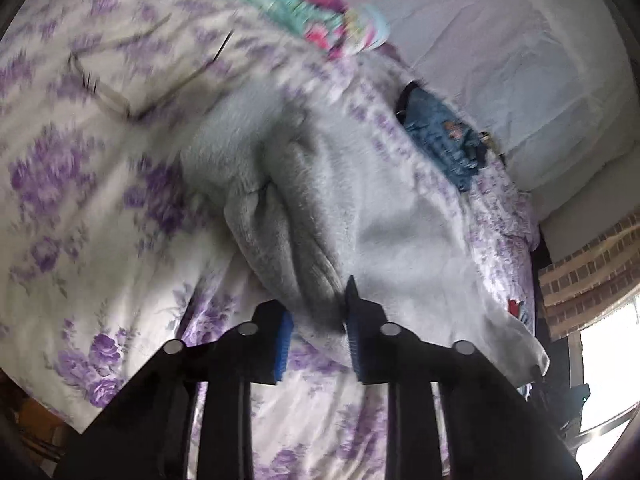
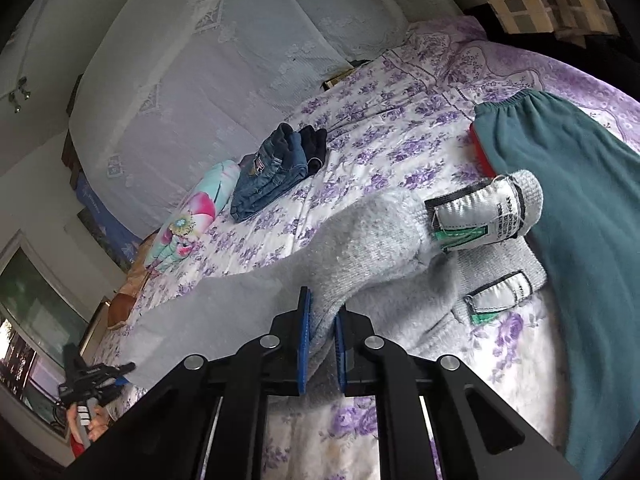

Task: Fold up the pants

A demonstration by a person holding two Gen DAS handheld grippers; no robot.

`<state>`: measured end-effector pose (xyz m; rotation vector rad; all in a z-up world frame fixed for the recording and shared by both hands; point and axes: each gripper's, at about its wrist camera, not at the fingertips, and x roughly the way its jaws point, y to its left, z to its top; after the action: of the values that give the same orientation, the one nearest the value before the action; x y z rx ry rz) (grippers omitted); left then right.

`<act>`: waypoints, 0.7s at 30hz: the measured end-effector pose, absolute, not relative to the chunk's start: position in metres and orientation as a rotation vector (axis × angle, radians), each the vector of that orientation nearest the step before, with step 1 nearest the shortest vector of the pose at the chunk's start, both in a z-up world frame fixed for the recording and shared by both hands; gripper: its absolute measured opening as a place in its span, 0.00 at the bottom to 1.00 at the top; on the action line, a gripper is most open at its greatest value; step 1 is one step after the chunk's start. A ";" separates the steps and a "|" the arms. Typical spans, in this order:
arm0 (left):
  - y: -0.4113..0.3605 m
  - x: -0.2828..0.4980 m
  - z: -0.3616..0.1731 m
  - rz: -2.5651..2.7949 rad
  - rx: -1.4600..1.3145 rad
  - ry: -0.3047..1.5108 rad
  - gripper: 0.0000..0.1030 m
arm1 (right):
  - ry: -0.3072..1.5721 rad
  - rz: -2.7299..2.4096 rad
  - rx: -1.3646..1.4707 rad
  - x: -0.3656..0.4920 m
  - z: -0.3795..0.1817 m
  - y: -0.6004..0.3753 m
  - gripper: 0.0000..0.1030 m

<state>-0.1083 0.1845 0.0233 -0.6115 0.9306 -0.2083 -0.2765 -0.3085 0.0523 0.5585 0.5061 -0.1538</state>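
On the lilac floral bedspread [image 2: 360, 152] lie the grey fleece pants [image 2: 372, 248]. My right gripper [image 2: 322, 344] pinches the waistband end; my left gripper [image 1: 318, 332] is narrowed on a bunched fold. I judge the fold is starting; next, lift both ends together, evenly.

The grey pants [image 2: 360, 248] are a thick, fuzzy fleece, matt and nubbly, with glossy woven satin labels [image 2: 472, 216] sewn inside. The bedspread [image 2: 384, 140] is smooth printed cotton. The folded jeans [image 2: 268, 184] are coarse denim. The teal garment [image 2: 580, 208] looks like soft matt knit. The right gripper [image 2: 322, 344] is matt black plastic with shiny metal bolts [image 2: 269, 341].
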 end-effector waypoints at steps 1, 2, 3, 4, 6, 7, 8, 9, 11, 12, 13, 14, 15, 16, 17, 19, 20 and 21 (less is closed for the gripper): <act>0.184 -0.108 0.030 -0.218 -0.610 0.916 0.18 | 0.499 -0.154 0.548 -0.276 0.056 -0.309 0.11; 0.182 -0.106 0.038 -0.228 -0.610 0.903 0.17 | 0.492 -0.155 0.534 -0.274 0.061 -0.308 0.10; 0.180 -0.099 0.047 -0.241 -0.608 0.889 0.17 | 0.484 -0.155 0.515 -0.270 0.067 -0.308 0.10; 0.177 -0.092 0.054 -0.251 -0.601 0.878 0.16 | 0.478 -0.155 0.503 -0.268 0.072 -0.308 0.10; 0.170 -0.071 0.071 -0.277 -0.600 0.852 0.16 | 0.456 -0.150 0.472 -0.253 0.087 -0.311 0.10; 0.164 -0.062 0.077 -0.284 -0.594 0.849 0.16 | 0.444 -0.150 0.463 -0.245 0.093 -0.312 0.10; 0.157 -0.050 0.082 -0.287 -0.561 0.869 0.17 | 0.435 -0.150 0.454 -0.236 0.101 -0.316 0.10; 0.153 -0.046 0.084 -0.285 -0.535 0.890 0.19 | 0.435 -0.146 0.455 -0.230 0.104 -0.318 0.10; 0.151 -0.045 0.082 -0.279 -0.516 0.926 0.34 | 0.438 -0.133 0.454 -0.223 0.106 -0.319 0.10; 0.154 -0.049 0.077 -0.276 -0.513 0.947 0.40 | 0.441 -0.134 0.451 -0.223 0.104 -0.319 0.10; 0.157 -0.055 0.072 -0.268 -0.514 0.964 0.48 | 0.448 -0.138 0.461 -0.223 0.099 -0.322 0.10; 0.164 -0.062 0.063 -0.252 -0.528 0.992 0.48 | 0.451 -0.139 0.475 -0.224 0.096 -0.324 0.10; 0.168 -0.067 0.057 -0.239 -0.541 1.014 0.48 | 0.453 -0.141 0.491 -0.225 0.093 -0.326 0.10; 0.175 -0.073 0.049 -0.226 -0.566 1.042 0.48 | 0.455 -0.141 0.508 -0.227 0.089 -0.329 0.10; 0.182 -0.079 0.042 -0.215 -0.594 1.068 0.48 | 0.458 -0.139 0.527 -0.228 0.086 -0.331 0.10; 0.195 -0.093 0.035 -0.187 -0.637 1.090 0.49 | 0.463 -0.134 0.535 -0.229 0.083 -0.332 0.10; 0.198 -0.097 0.035 -0.181 -0.647 1.087 0.50 | 0.465 -0.131 0.534 -0.230 0.082 -0.332 0.10; 0.201 -0.102 0.036 -0.176 -0.653 1.074 0.51 | 0.466 -0.129 0.533 -0.229 0.082 -0.332 0.10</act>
<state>-0.1024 0.2010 0.0363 -0.6525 1.0739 -0.1759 -0.2294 -0.3316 0.0819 0.5334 0.4661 -0.1287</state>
